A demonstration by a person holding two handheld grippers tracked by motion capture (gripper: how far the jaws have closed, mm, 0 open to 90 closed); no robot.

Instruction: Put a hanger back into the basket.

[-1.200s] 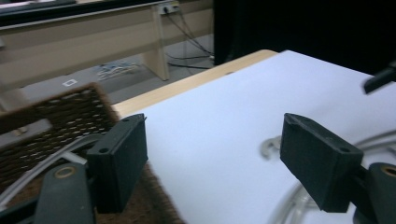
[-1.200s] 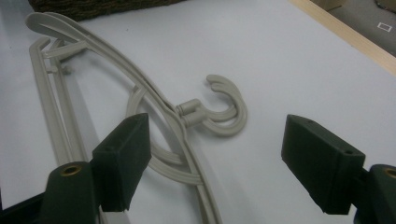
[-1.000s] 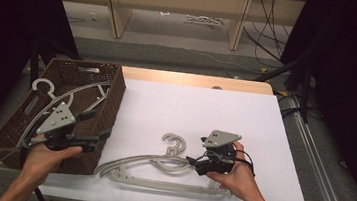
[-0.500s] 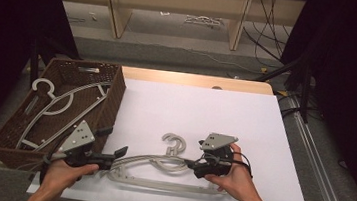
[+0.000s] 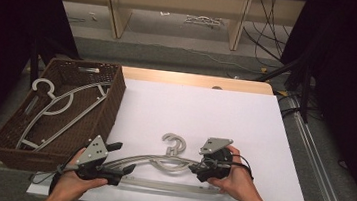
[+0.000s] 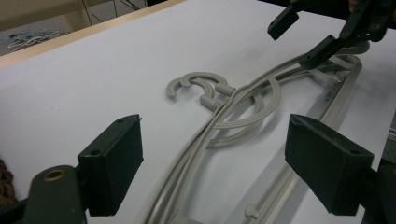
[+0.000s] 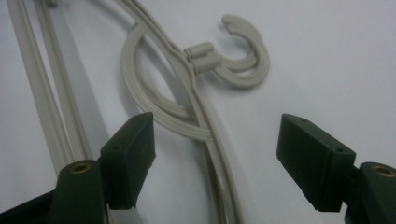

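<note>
Grey hangers: stacked flat on the white desk, lower centre of the high view. Left gripper: lower left, jaws spread wide over the hangers' left arm. Right gripper: lower centre-right, jaws wide apart at their right arm. Wicker basket: left, containing more hangers.

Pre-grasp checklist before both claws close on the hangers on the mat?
1. Left claw open, grey plastic hangers' arm between its jaws: ok.
2. Right claw open, straddling the other arm: ok.
3. Hangers lie flat on the white mat: ok.
4. Stacked hooks aligned: ok, nearly.
5. Whether there are two or more hangers in the stack: cannot tell.
6. Brown wicker basket has room beside the hangers in it: ok.
</note>
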